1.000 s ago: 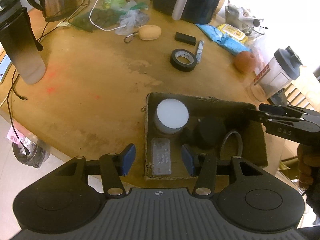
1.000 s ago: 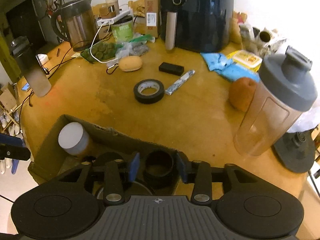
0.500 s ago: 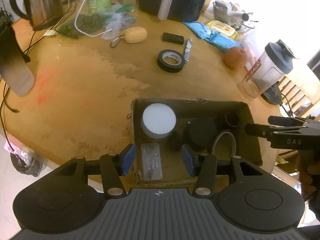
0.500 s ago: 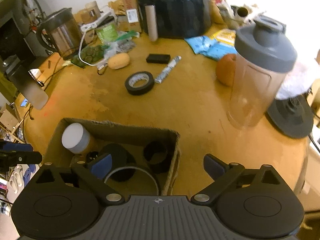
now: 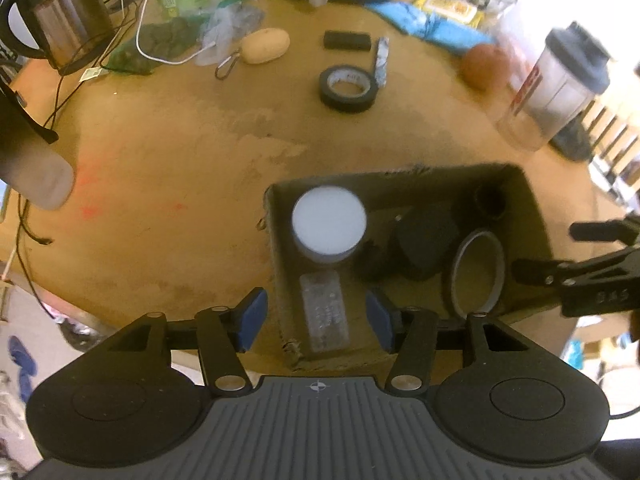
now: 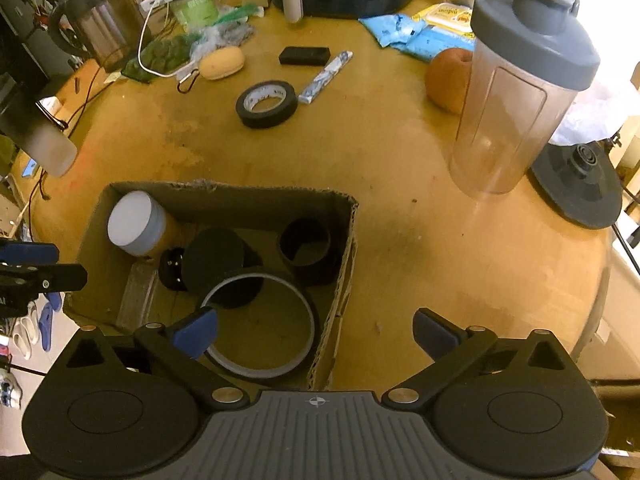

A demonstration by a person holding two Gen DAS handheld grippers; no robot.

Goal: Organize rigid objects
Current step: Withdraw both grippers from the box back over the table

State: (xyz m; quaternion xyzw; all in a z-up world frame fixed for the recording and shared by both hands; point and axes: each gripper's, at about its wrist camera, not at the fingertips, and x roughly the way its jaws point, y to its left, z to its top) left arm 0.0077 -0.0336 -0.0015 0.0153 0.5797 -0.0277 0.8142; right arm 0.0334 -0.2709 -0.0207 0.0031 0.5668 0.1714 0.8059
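Note:
A cardboard box (image 5: pixel 524 196) (image 6: pixel 256 196) sits at the table's near edge. It holds a white-lidded jar (image 5: pixel 329 222) (image 6: pixel 134 224), a clear blister pack (image 5: pixel 324 316), a black round lid (image 6: pixel 216 254), a short black ring (image 6: pixel 306 246) and a large thin tape ring (image 6: pixel 260 324) (image 5: pixel 476 272). My left gripper (image 5: pixel 314 320) is open and empty above the box's near left corner. My right gripper (image 6: pixel 316 330) is wide open and empty above the box's right wall; it also shows in the left wrist view (image 5: pixel 560 252).
On the table beyond the box lie a black tape roll (image 6: pixel 266 103) (image 5: pixel 348 89), a black block (image 6: pixel 305 55), a wrapped stick (image 6: pixel 326 77), a yellow sponge (image 6: pixel 222 63) and an orange fruit (image 6: pixel 446 80). A shaker bottle (image 6: pixel 516 88) stands right, a kettle (image 6: pixel 102 24) back left.
My right gripper let go of the short black ring in the box, opened wide and pulled back. My left gripper rose and drew back a little, still open.

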